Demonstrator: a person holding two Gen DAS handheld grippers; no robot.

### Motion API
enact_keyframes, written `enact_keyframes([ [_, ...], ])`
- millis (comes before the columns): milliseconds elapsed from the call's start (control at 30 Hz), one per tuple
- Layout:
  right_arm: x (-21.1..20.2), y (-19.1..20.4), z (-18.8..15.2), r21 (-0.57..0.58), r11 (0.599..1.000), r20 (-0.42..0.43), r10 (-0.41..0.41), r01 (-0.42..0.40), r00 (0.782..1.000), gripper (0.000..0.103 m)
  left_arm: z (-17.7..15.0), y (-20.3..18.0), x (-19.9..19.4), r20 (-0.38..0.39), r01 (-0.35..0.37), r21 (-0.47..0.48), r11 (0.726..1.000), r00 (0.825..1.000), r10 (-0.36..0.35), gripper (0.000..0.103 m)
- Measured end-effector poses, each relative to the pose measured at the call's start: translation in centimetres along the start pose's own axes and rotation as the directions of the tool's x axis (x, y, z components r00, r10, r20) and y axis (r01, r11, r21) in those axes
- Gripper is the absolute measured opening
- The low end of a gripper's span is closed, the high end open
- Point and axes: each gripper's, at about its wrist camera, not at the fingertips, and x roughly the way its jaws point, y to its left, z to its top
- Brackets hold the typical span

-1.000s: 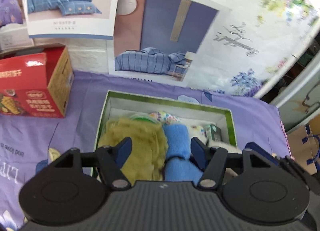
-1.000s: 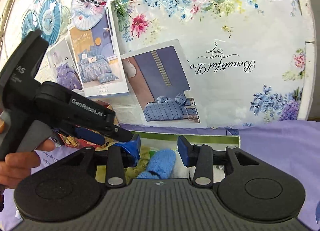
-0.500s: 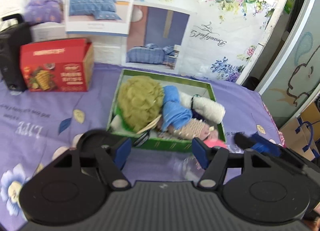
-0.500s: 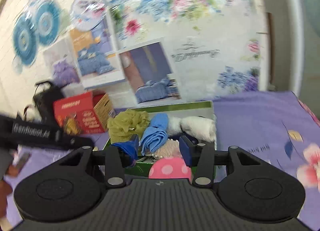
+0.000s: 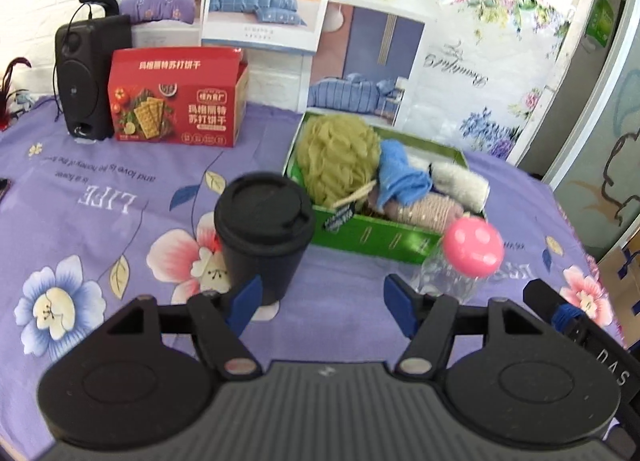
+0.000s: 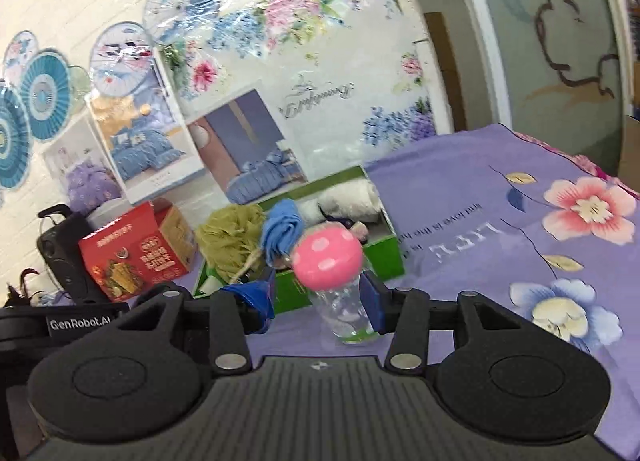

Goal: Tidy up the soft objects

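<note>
The green box (image 5: pixel 372 239), centre right of the left wrist view, already holds the green pouf (image 5: pixel 338 159), blue cloth (image 5: pixel 400 177) and white plush (image 5: pixel 460 183). Both grippers look to be between steps (sorting seems largely done): left gripper (image 5: pixel 322 303) released and empty; right gripper (image 6: pixel 318 299), jaws just widening, brackets the pink-capped clear bottle (image 6: pixel 328 257) without pressing. Next calls for finding any remaining soft item.

Left tongs (image 5: pixel 322 307) wide apart, empty; right tongs (image 6: pixel 320 301) just opening, empty.

A lidded cup (image 5: pixel 262 237) is seen at centre frame, left of an open box (image 5: pixel 380 239) filled with soft items; a cracker box (image 5: pixel 176 101) stands upper left.
</note>
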Motion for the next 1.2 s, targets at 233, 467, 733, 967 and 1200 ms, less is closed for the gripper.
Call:
enact_keyframes([
  [233, -0.3, -0.9, -3.1, -0.001, 0.999, -0.058, -0.035, 0.035, 0.998, 0.031, -4.5, -0.7, 0.5, -0.015, -0.060, 0.084, 0.995, 0.998, 0.061, 0.066],
  [467, 1.0, -2.2, -5.9, -0.056, 0.993, -0.220, -0.117, 0.107, 0.968, 0.032, -7.7, -0.6, 1.3, -0.055, -0.063, 0.133, 0.989, 0.996, 0.071, 0.066],
  [733, 0.5, -1.9, -6.3, -0.082, 0.990, -0.220, -0.134, 0.119, 0.966, 0.032, -7.9, -0.7, 1.0, -0.027, -0.077, 0.145, 0.986, 0.996, 0.082, 0.066],
  [967, 0.5, -1.1, -6.5, -0.109, 0.992, -0.251, -0.090, 0.064, 0.964, 0.032, -7.9, -0.2, 1.7, -0.047, -0.103, 0.140, 0.985, 0.993, 0.110, 0.066],
  [1200, -0.4, -0.1, -6.2, -0.131, 0.991, -0.248, -0.057, 0.025, 0.967, 0.032, -8.0, 0.0, 2.1, -0.057, -0.122, 0.147, 0.982, 0.990, 0.131, 0.066],
])
